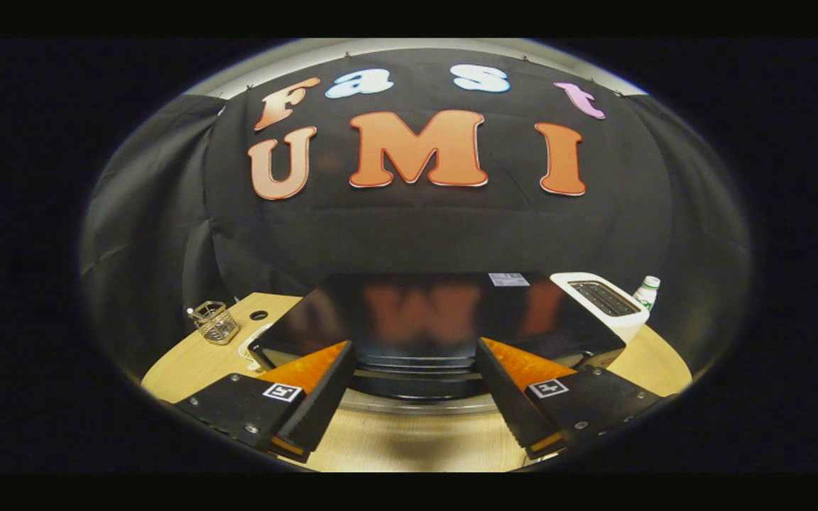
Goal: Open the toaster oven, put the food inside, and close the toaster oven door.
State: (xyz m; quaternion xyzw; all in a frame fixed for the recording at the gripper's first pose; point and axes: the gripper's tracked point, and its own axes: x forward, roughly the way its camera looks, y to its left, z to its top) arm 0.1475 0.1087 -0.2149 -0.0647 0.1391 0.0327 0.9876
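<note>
Though half-hidden, toaster oven (416, 312) beyond claw (415, 355).

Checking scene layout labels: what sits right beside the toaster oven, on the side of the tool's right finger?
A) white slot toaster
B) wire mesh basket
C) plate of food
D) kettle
A: a white slot toaster stands against that side of the black toaster oven, a bottle behind it; the wire basket is on the far side. The tool is open just before the oven.
</note>
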